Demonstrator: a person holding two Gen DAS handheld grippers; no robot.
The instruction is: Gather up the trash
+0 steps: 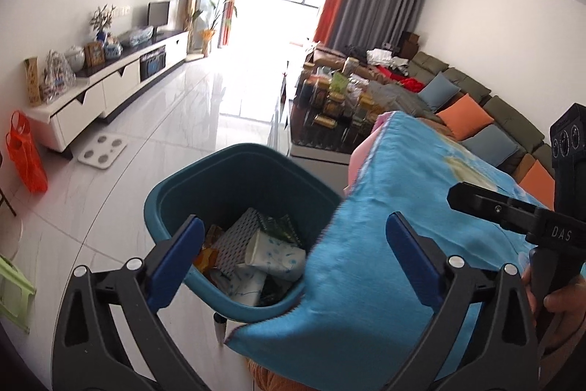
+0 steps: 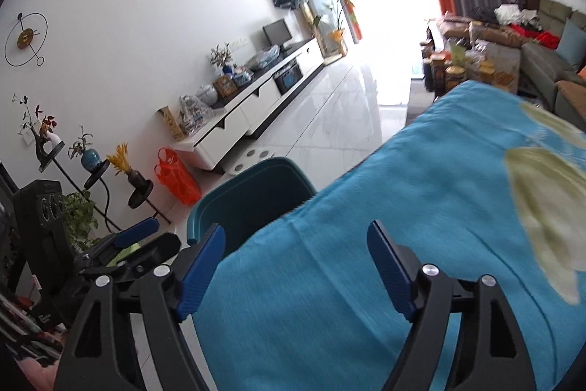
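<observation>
Teal plastic bin [image 1: 205, 193], rounded and smooth, on glossy marble floor [image 1: 154, 134], holding crumpled paper cup [image 1: 274, 255], dotted card, wrappers. Left gripper [image 1: 295, 237] spread wide, empty, above it. Right gripper [image 2: 296, 255] wide, empty, over soft blue cloth [image 2: 421, 207].

a smooth plastic bin [image 1: 205, 185] is seen, paper cups [image 1: 274, 253] inside; matt blue cloth [image 1: 384, 244] beside; the floor [image 1: 175, 120] is glossy tile.
</observation>
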